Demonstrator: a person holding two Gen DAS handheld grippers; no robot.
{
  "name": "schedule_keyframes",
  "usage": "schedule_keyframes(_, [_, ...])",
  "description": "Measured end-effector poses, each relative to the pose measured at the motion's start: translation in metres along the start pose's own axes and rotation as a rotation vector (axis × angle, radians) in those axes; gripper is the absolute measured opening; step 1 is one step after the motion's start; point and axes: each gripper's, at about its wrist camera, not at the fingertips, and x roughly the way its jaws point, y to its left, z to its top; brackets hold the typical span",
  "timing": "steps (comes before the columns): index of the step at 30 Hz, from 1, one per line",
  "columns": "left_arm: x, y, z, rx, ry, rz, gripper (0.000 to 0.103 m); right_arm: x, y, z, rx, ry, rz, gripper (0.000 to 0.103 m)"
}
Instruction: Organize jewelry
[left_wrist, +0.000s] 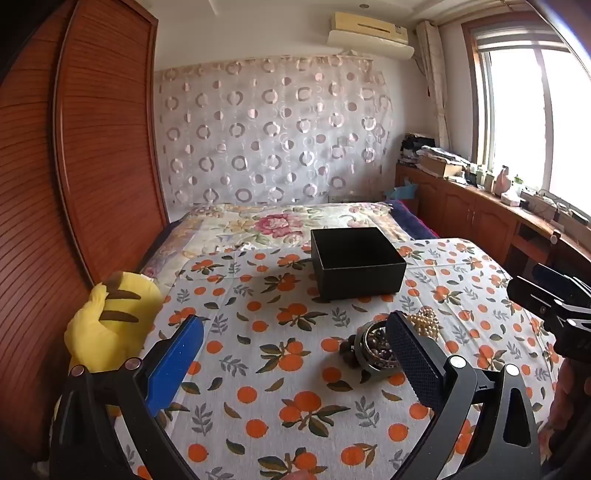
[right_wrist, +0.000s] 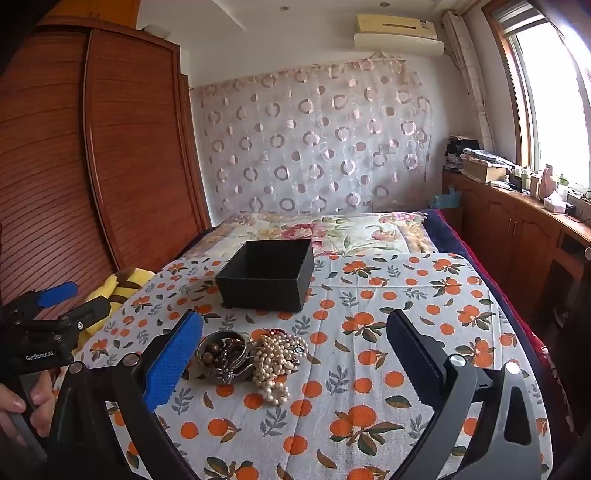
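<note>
An open, empty black box (left_wrist: 356, 262) (right_wrist: 267, 275) stands on the orange-print cloth. In front of it lies a jewelry pile: a metal bangle (right_wrist: 221, 354) (left_wrist: 375, 345) with dark beads inside, and a pearl necklace (right_wrist: 275, 363) (left_wrist: 424, 319). My left gripper (left_wrist: 295, 343) is open and empty, low over the cloth, with the pile just inside its right finger. My right gripper (right_wrist: 295, 345) is open and empty; the pile lies between its fingers, nearer the left one. Each gripper also shows in the other's view: the right (left_wrist: 554, 299), the left (right_wrist: 48, 306).
The cloth (right_wrist: 369, 369) covers a table set against a floral-quilted bed (left_wrist: 280, 221). A yellow striped plush (left_wrist: 110, 321) sits at the left edge. A wooden wardrobe (left_wrist: 92, 147) is on the left, a cluttered wooden cabinet (right_wrist: 517, 221) under the window on the right.
</note>
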Motion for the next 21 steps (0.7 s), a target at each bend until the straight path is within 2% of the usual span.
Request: schedule_keyframes(21, [-0.0008, -0.0001, -0.0001, -0.013, -0.013, -0.008, 0.095, 0.0005, 0.0023, -0.0006, -0.008, 0.009, -0.008, 0.101])
